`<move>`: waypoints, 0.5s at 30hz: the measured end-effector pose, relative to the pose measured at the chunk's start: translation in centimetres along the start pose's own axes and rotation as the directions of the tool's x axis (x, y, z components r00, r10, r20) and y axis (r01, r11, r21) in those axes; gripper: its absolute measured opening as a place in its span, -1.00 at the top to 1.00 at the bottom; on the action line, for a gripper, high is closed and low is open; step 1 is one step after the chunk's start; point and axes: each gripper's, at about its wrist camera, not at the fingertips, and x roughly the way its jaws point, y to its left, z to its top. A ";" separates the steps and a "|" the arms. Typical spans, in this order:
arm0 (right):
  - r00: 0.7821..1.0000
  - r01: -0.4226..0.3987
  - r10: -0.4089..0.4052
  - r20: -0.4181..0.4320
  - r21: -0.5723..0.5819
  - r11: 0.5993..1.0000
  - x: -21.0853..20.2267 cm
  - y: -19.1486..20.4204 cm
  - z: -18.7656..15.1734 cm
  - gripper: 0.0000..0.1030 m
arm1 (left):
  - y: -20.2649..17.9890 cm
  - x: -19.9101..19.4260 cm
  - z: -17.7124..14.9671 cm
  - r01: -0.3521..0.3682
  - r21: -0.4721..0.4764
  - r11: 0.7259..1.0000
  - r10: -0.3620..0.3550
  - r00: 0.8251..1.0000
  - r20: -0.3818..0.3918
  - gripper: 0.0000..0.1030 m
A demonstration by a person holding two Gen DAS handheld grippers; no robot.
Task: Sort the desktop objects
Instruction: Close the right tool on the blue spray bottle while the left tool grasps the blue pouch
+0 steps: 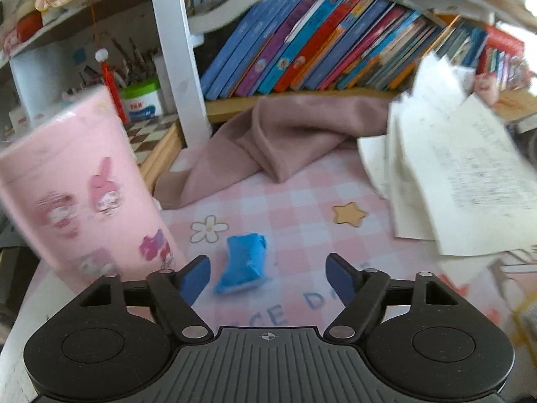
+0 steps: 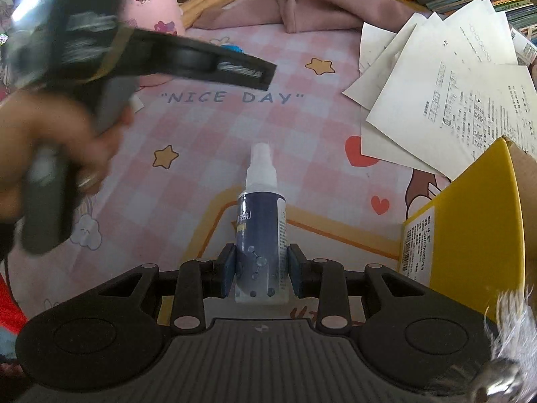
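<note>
Pink checkered mat [image 1: 302,194] carries our work. Our right gripper [image 2: 260,270] clamps the spray bottle [image 2: 260,221]; our left gripper [image 1: 268,277] stands wide around the blue packet [image 1: 242,263], which may slide away if one pad touches first.

- Desk mat [image 2: 275,134]: smooth, soft-looking surface, pink check print, slight sheen.
- Spray bottle [image 2: 261,231]: glossy plastic w/ printed label, white plastic cap.
- Blue packet [image 1: 242,263]: crinkled, shiny wrapper.
- Pink cloth [image 1: 285,134]: matt fabric, soft folds.
- Loose sheets [image 2: 446,100]: matt printed paper.
- Yellow box [image 2: 466,221]: smooth card outside, raw brown cardboard inside.
- Gripper pads [image 1: 196,277]: matt blue, rubbery; arms of matt black plastic w/ metal pins.
</note>
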 end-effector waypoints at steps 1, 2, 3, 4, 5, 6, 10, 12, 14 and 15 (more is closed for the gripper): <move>1.000 0.002 -0.002 0.010 -0.006 1.000 -0.1 0.0 0.0 0.40 | -0.1 0.7 0.1 -0.016 0.006 1.000 0.016 1.000 -0.013 -0.37; 1.000 0.007 -0.006 0.020 -0.015 1.000 -0.2 0.1 0.0 0.38 | -0.3 1.4 0.2 -0.037 0.016 0.999 0.038 0.999 -0.028 -0.35; 0.999 0.014 -0.013 0.031 -0.025 1.000 -0.3 0.1 0.0 0.32 | -0.5 2.0 0.3 -0.047 0.029 0.998 0.048 0.998 -0.040 -0.27; 0.999 0.019 -0.018 0.040 -0.033 0.999 -0.4 0.2 0.1 0.29 | -0.7 2.6 0.3 -0.050 0.045 0.998 0.053 0.997 -0.052 -0.24; 0.999 0.023 -0.021 0.047 -0.041 0.999 -0.4 0.2 0.3 0.27 | -1.0 3.0 0.3 -0.055 0.055 0.997 0.058 0.997 -0.055 -0.24; 0.998 0.024 -0.022 0.053 -0.049 0.999 -0.3 0.2 0.4 0.27 | -1.1 3.2 0.4 -0.059 0.056 0.997 0.062 0.997 -0.046 -0.24; 0.999 0.012 -0.010 0.043 -0.050 0.999 0.3 0.1 0.8 0.28 | -0.4 3.8 1.0 -0.010 -0.013 1.000 0.009 0.997 -0.081 0.03; 1.000 -0.003 0.004 0.025 -0.034 0.999 0.7 -0.2 0.8 0.41 | 0.2 3.8 1.1 0.036 -0.056 0.998 -0.041 0.994 -0.098 0.29; 1.000 -0.016 0.017 0.019 -0.017 1.000 0.9 -0.5 0.7 0.41 | 0.0 3.3 1.0 0.044 -0.040 0.998 -0.048 0.994 -0.101 0.48; 1.000 -0.020 0.020 0.019 -0.012 1.000 0.9 -0.6 0.7 0.41 | -0.2 3.0 0.7 0.048 -0.034 0.998 -0.052 0.993 -0.103 0.49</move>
